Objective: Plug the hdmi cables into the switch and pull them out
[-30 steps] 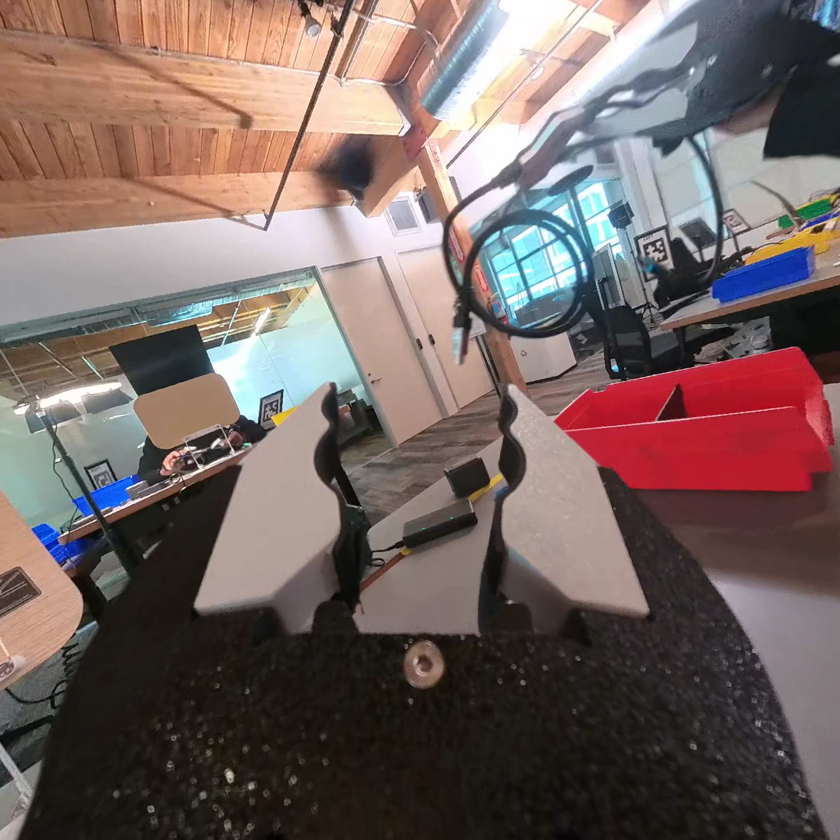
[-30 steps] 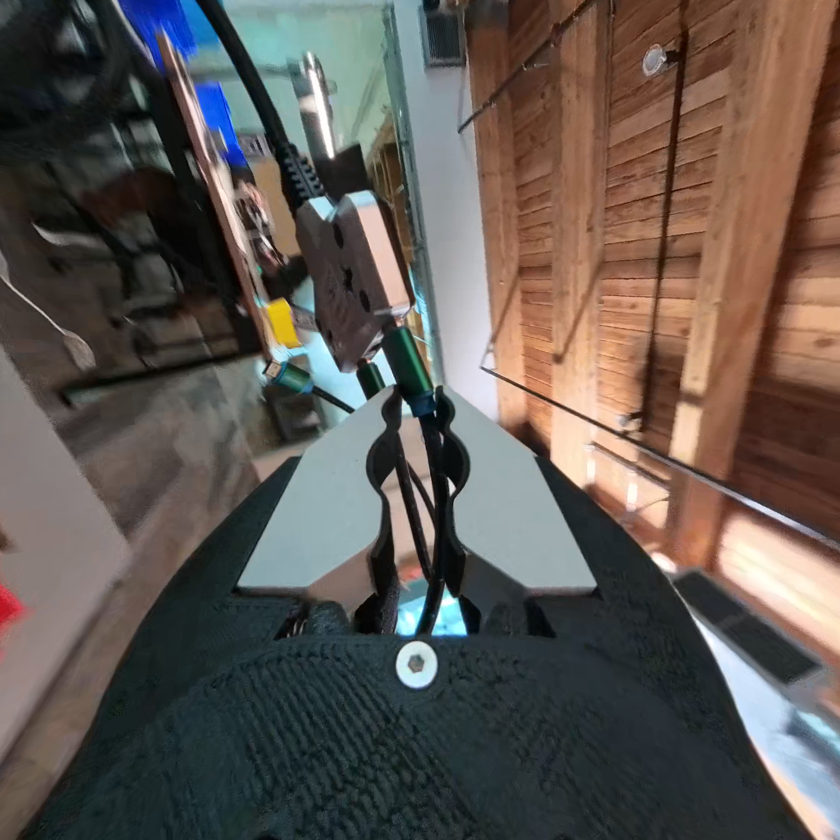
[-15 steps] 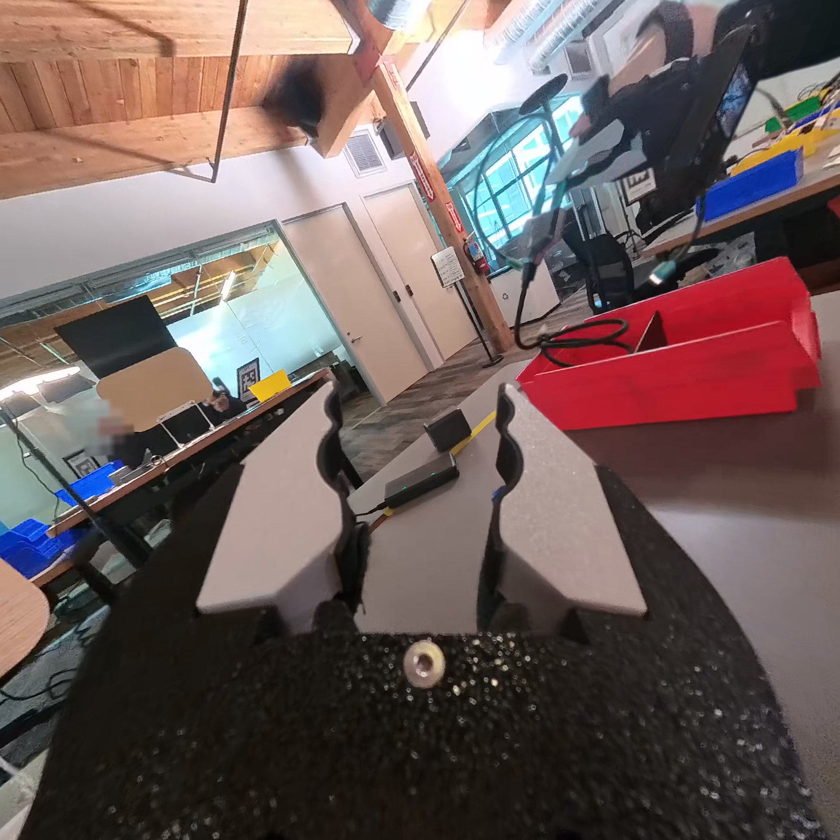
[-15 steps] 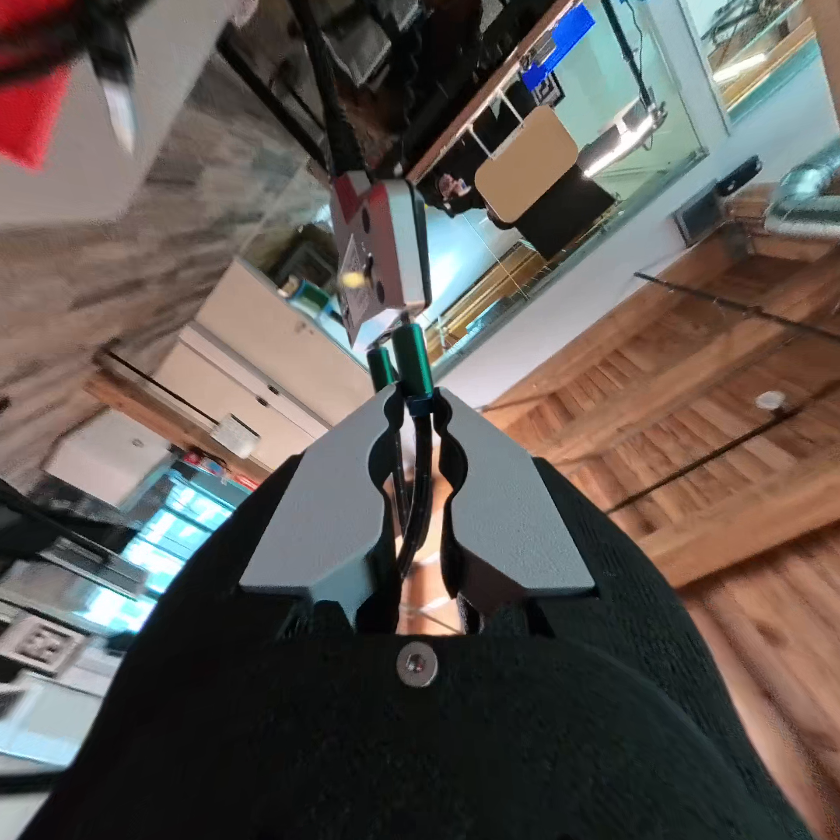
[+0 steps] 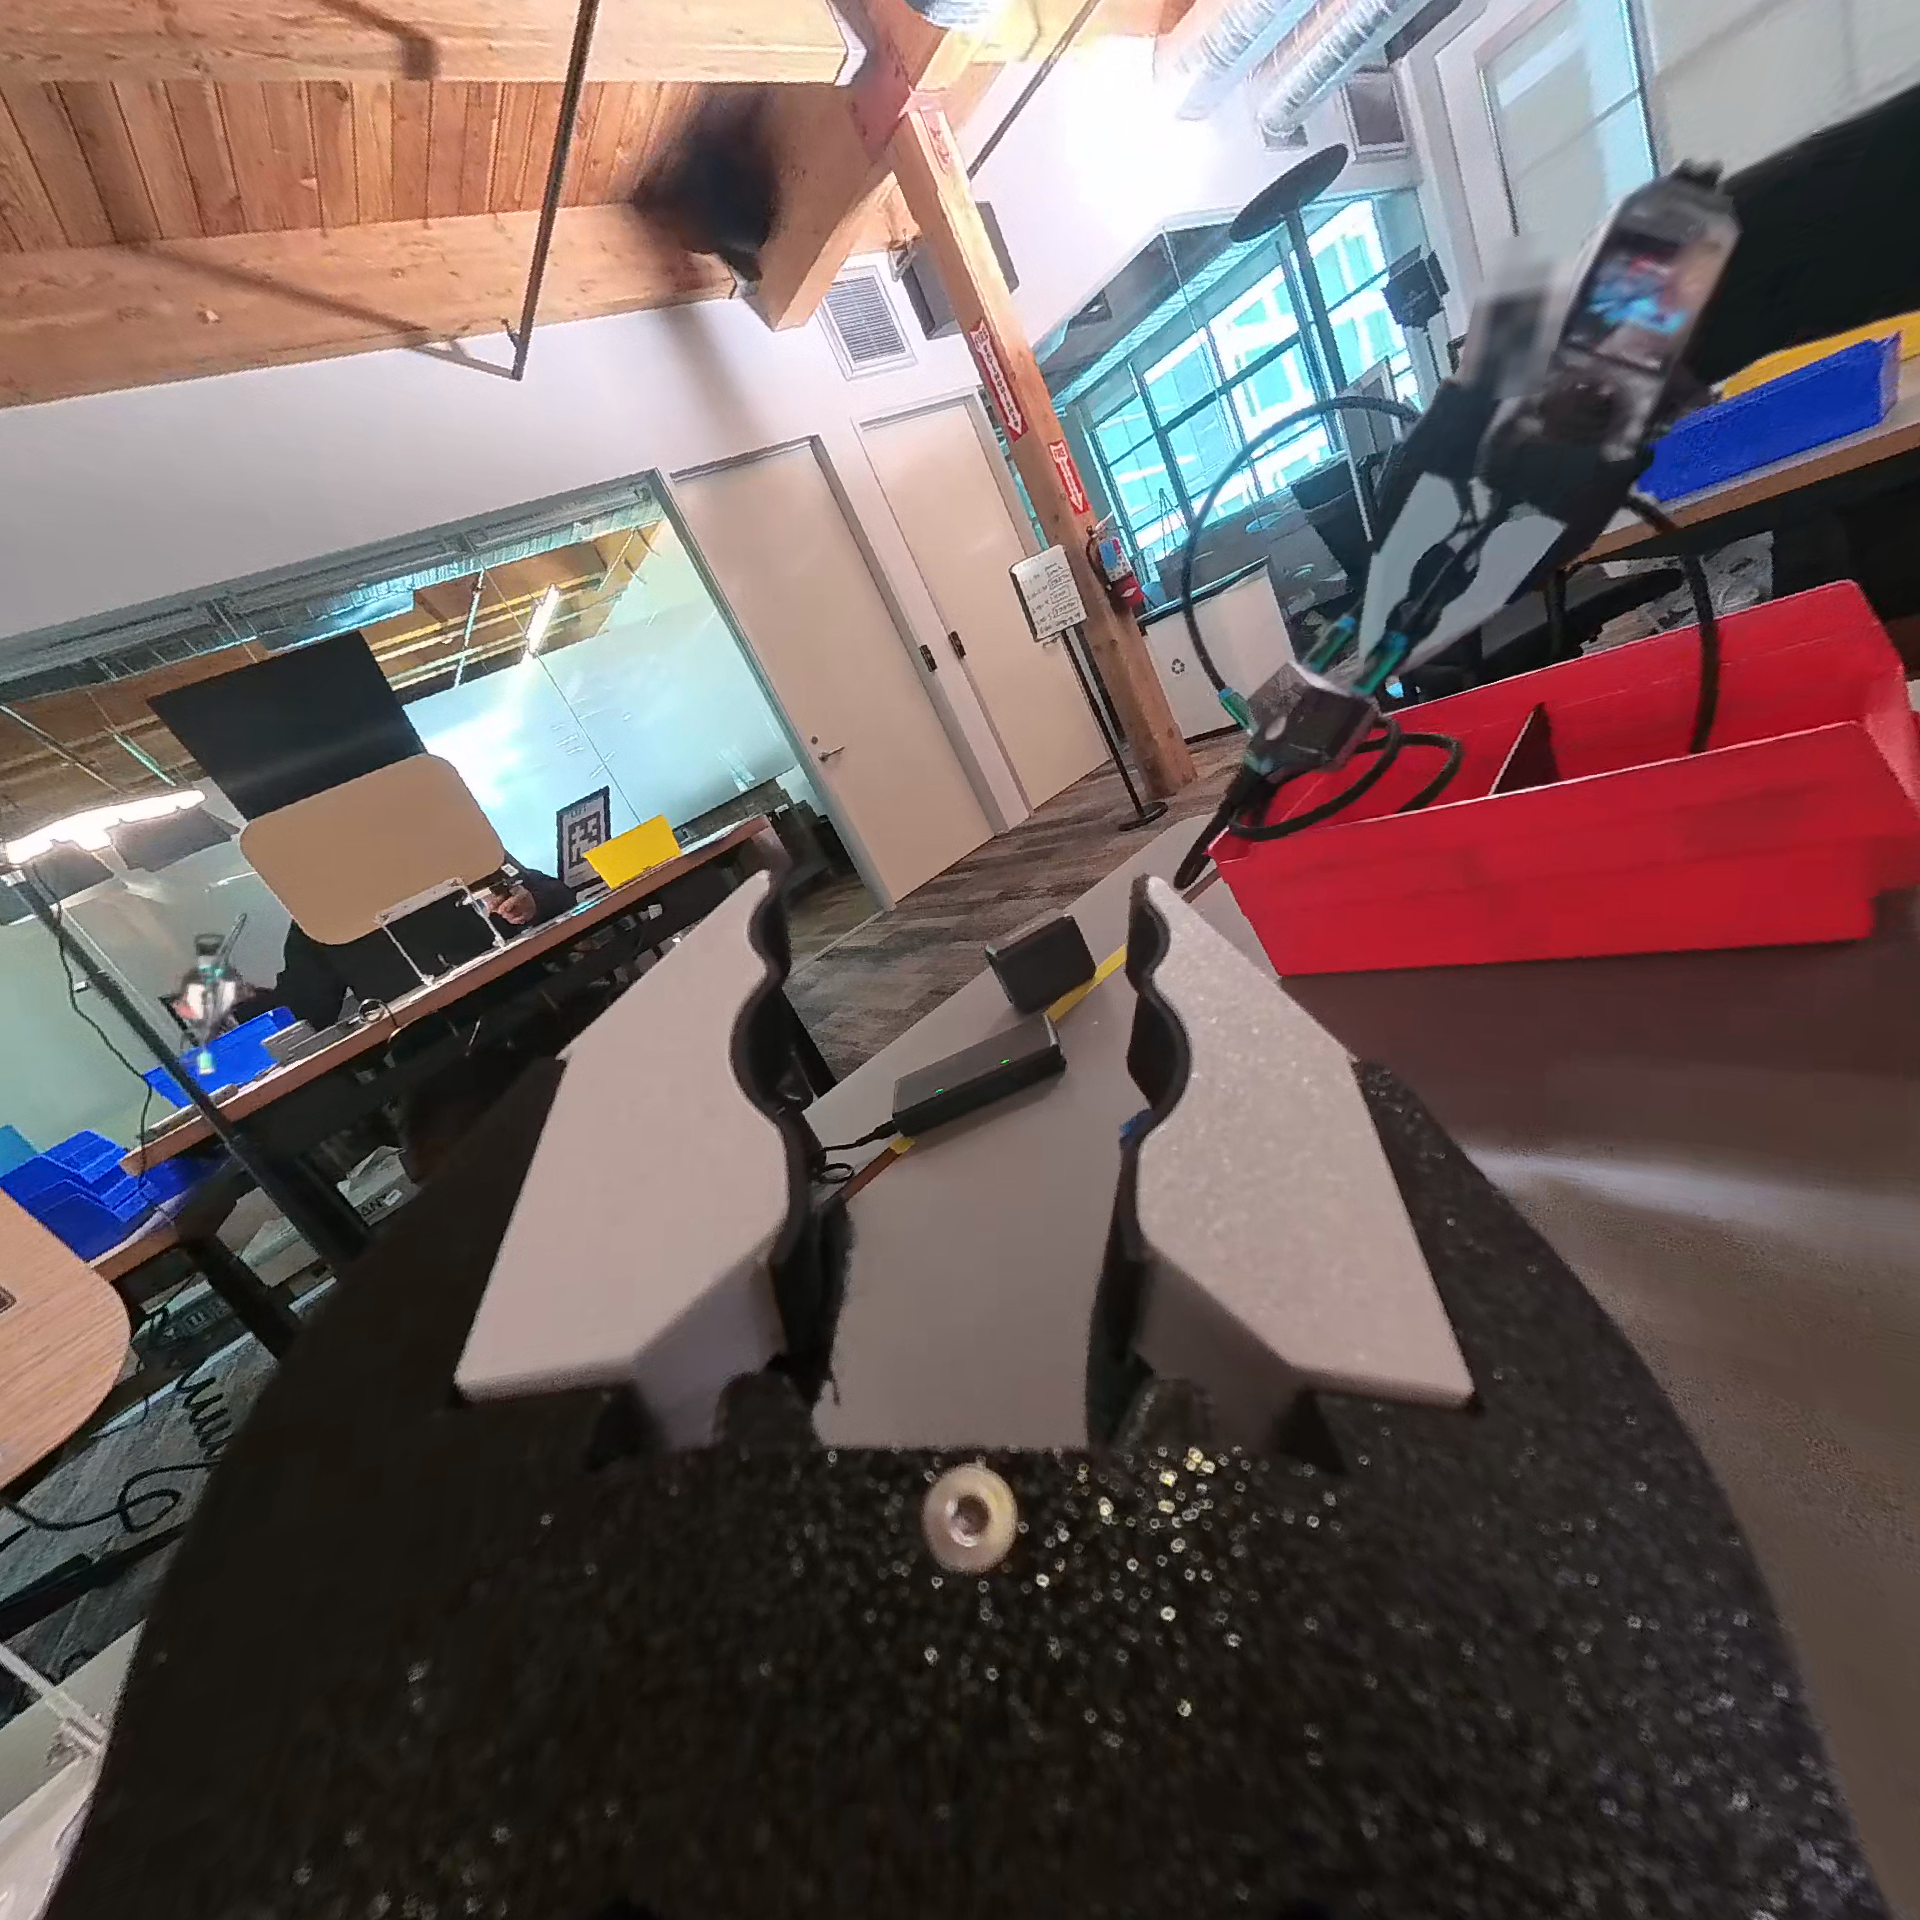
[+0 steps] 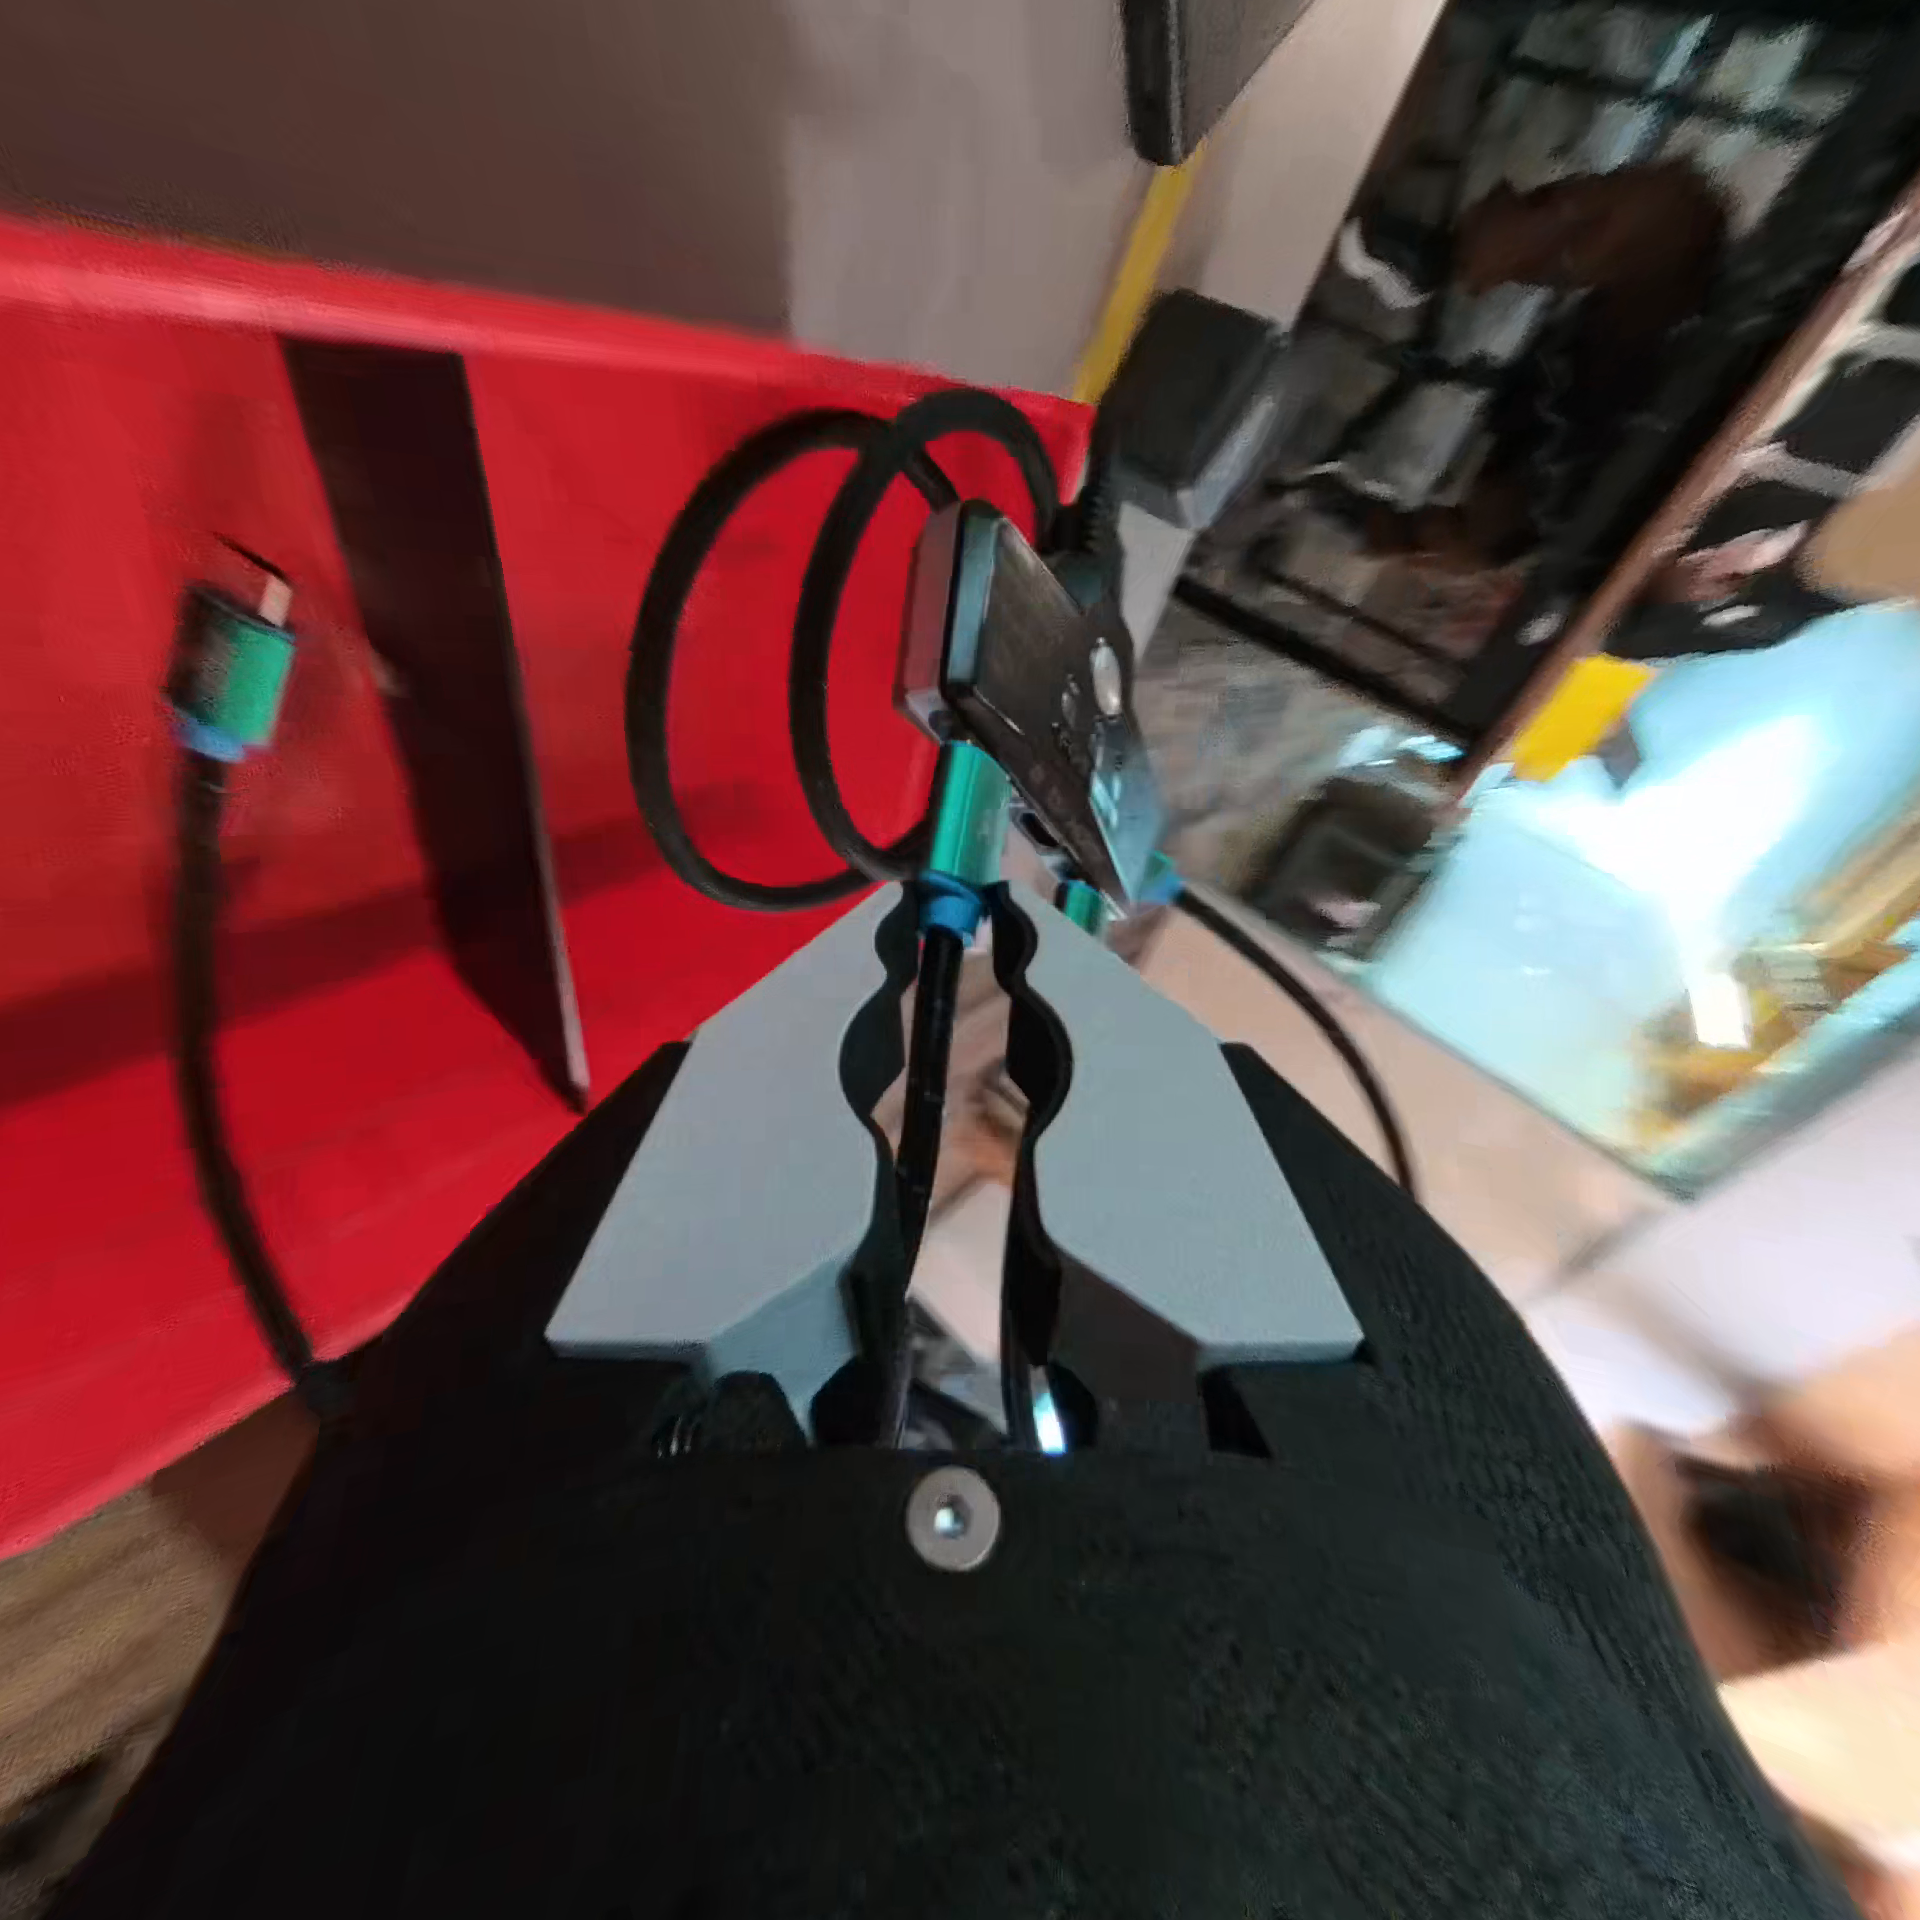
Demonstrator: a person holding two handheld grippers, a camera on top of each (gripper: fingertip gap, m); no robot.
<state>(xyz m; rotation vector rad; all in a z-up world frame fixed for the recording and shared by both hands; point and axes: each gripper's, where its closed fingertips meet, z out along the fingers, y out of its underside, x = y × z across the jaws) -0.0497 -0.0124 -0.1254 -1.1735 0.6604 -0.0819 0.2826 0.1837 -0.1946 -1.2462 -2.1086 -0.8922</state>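
Right gripper (image 6: pixel 951 914) pinches black HDMI cable (image 6: pixel 920 1101) just behind green plug; switch (image 6: pixel 1023 686) dangles past fingertips (over red bin (image 6: pixel 312 987)). Left gripper (image 5: pixel 951 997) wide open, bare.

An open-plan office turned robotics lab; a timber ceiling (image 5: pixel 260 208) on heavy wooden posts (image 5: pixel 1039 468) spans long benches (image 5: pixel 436 997) carrying blue parts bins (image 5: pixel 1766 416) and a yellow bin (image 5: pixel 629 864); a glass-walled meeting room (image 5: pixel 582 707) and pale double doors (image 5: pixel 904 644) line the far wall; printed fiducial markers (image 5: pixel 584 831) stand on the benches; a person (image 5: pixel 322 966) works at one; tall windows (image 5: pixel 1247 374) light the back; a red divided bin (image 5: pixel 1579 831) sits on the near bench (image 5: pixel 1558 1039).
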